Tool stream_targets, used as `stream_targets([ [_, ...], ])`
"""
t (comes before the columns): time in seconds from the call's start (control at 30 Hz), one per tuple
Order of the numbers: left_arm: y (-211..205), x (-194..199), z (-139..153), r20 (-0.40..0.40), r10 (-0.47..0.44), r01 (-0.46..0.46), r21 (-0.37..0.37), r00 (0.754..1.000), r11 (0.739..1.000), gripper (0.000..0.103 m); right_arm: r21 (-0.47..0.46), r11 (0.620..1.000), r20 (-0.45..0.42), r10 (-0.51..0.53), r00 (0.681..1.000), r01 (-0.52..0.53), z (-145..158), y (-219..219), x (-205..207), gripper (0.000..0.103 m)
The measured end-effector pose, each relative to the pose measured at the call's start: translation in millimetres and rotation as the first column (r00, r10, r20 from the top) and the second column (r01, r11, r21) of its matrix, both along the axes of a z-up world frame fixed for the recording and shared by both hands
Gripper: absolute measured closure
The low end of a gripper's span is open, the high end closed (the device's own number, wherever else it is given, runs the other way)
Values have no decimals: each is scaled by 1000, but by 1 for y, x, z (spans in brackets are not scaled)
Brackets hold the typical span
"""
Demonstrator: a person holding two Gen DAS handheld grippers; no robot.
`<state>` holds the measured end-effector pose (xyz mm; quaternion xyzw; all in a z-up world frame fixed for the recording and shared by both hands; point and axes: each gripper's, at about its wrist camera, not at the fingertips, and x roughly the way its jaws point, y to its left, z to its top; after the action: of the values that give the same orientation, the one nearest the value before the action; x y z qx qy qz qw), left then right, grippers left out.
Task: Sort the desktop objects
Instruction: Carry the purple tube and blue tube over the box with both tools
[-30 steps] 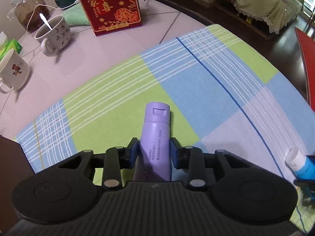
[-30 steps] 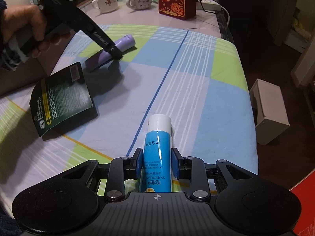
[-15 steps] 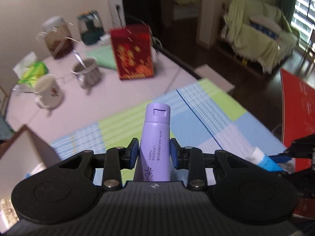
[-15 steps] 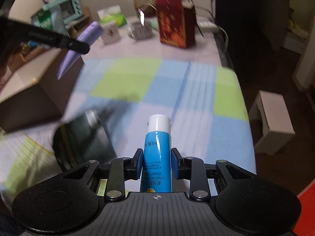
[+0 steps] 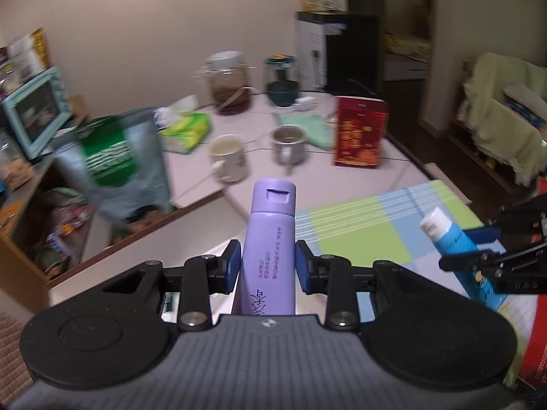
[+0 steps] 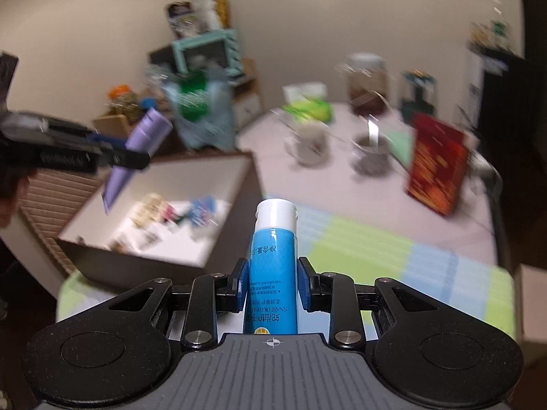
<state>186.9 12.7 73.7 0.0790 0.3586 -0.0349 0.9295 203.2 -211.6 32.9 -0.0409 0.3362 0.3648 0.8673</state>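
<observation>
My left gripper [image 5: 268,266] is shut on a lilac tube [image 5: 271,239] with a flip cap, held up in the air. In the right wrist view the same lilac tube [image 6: 136,150] hangs above an open brown box [image 6: 225,225], gripped by the left gripper [image 6: 112,152]. My right gripper [image 6: 273,285] is shut on a blue tube with a white cap [image 6: 273,263], also lifted; the blue tube [image 5: 451,242] shows at the right of the left wrist view, over the checked cloth [image 5: 369,235].
The box holds several small packets [image 6: 154,212]. On the pale table stand two mugs [image 5: 229,157] [image 5: 289,143], a red carton [image 5: 359,133], a glass jar [image 5: 229,82], a tissue pack [image 5: 186,128] and a green-and-silver bag [image 5: 116,164]. A mint toaster oven [image 5: 34,109] sits at the left.
Both grippers have lifted their tubes off the checked cloth and swung up and left toward the open box. Each grip stays the same.
</observation>
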Motion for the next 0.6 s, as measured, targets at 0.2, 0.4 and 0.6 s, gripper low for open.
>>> stream_targets([
  [0.2, 51, -20, 8, 15, 83, -83, -9, 996, 997, 74, 49, 995, 35, 88, 996, -90, 19, 66, 7, 74],
  [0.4, 97, -30, 9, 16, 126, -126, -23, 992, 992, 74, 82, 989, 8, 126, 992, -127, 21, 121, 21, 74],
  [0.6, 133, -22, -4, -19, 129, -130, -44, 991, 991, 74, 82, 988, -51, 133, 990, -129, 5, 174, 42, 74],
])
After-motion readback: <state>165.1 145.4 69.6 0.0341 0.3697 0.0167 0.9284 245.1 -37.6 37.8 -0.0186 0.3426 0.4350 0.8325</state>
